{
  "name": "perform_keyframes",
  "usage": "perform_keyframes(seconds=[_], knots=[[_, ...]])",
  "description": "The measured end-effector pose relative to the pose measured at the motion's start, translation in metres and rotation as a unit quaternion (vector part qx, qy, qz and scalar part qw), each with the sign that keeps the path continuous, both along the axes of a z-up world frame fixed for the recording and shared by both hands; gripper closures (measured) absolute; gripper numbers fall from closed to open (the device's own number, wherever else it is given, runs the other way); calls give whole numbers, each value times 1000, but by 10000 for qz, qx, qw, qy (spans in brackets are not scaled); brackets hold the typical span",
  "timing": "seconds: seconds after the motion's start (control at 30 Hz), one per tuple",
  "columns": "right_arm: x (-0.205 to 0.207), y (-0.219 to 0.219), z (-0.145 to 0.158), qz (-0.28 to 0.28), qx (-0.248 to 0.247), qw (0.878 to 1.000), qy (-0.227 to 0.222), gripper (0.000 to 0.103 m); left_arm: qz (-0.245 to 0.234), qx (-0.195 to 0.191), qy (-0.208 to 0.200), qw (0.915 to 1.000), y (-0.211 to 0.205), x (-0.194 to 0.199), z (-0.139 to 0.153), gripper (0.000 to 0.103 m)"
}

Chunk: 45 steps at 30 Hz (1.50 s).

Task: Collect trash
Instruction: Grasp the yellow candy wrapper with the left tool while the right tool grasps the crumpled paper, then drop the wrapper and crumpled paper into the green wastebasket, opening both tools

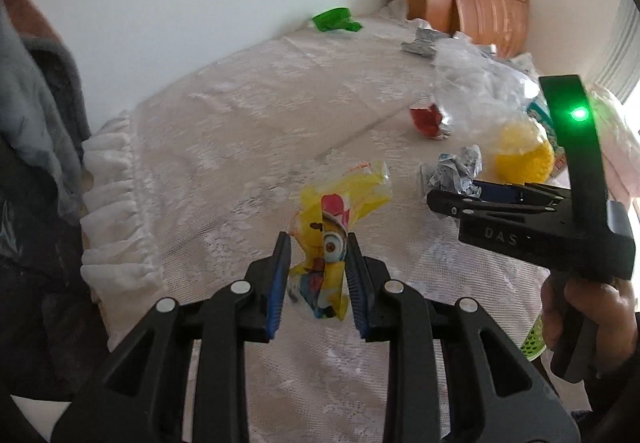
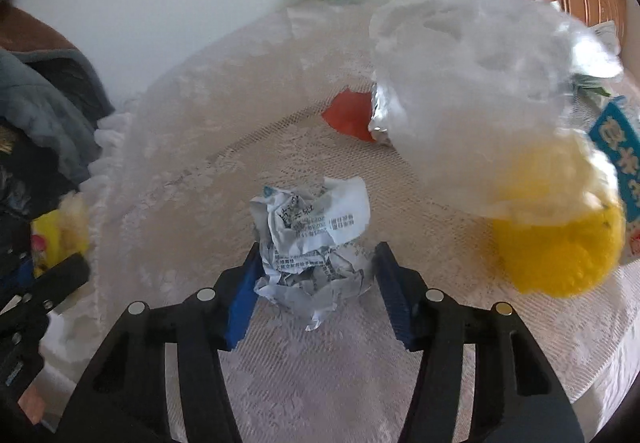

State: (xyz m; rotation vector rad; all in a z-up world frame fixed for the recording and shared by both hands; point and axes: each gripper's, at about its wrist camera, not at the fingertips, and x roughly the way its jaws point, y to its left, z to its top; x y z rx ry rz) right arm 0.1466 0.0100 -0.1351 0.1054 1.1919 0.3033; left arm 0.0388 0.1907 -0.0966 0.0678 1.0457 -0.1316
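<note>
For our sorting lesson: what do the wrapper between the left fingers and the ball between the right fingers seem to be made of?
Yellow cartoon wrapper: likely thin plastic film, glossy, printed, creased. Crumpled ball: paper, matte white with printed text and sharp folds.
</note>
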Motion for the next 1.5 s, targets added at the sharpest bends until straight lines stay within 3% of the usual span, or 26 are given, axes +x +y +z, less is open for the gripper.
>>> perform_keyframes(seconds=[0.2,0.37,0.53,0.73,0.83,0.97,1.1,1.17,1.27,1.5], knots=[[-44,-38,37,-113,132,9995,-264,48,-702,-27,-88,9975,-55,-7,10,76],[-101,-119,58,-876,-26,9956,-332,47,-1532,-170,-68,9880,-125,-20,16,76],[-169,-219,56,-2067,-343,9777,-109,47,-2424,-347,233,9693,-215,-38,7,76],[-257,-333,47,-3494,-410,9360,143,46,-3400,-402,784,9363,-333,-70,-21,76],[-286,-366,43,-3845,-397,9220,215,45,-3685,-236,901,9249,-379,-88,-36,76],[-310,-392,34,-3985,-393,9159,284,45,-3886,-102,1065,9152,-434,-97,-54,73],[-322,-412,23,-3989,-315,9158,355,44,-3868,32,1157,9149,-469,-101,-64,55],[-325,-418,18,-3961,-257,9170,394,44,-3806,33,1137,9177,-472,-103,-64,36],[-326,-423,10,-3880,-174,9204,455,42,-3636,-26,1086,9252,-471,-103,-60,24],[-315,-422,-1,-3755,-108,9251,546,18,-3239,-202,1047,9401,-461,-97,-47,11]])
